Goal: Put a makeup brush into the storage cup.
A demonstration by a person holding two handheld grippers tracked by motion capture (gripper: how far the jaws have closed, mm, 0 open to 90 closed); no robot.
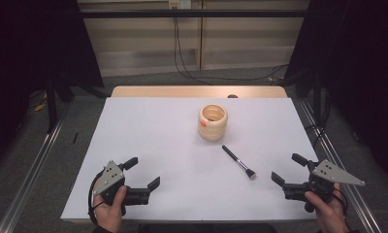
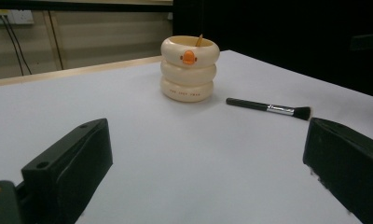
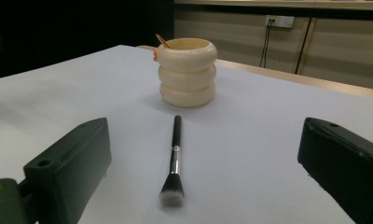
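A cream ringed holder [image 1: 213, 122] with an orange duck beak stands upright on the white table [image 1: 153, 136], right of centre; it also appears in the left gripper view [image 2: 189, 68] and the right gripper view [image 3: 187, 72]. A thin stick leans inside it. A black-handled makeup brush [image 1: 238, 162] lies flat in front of the holder, bristles toward the near edge [image 2: 268, 108] [image 3: 173, 161]. My left gripper [image 1: 144, 174] rests at the near left, open and empty. My right gripper [image 1: 288, 168] rests at the near right, open and empty, facing the brush's bristle end.
The white sheet covers a wooden tabletop whose far strip [image 1: 197, 91] shows. Metal rails [image 1: 32, 170] run along both sides of the table. Cables [image 1: 182, 58] hang down the back wall. Dark curtains [image 1: 362, 58] flank the area.
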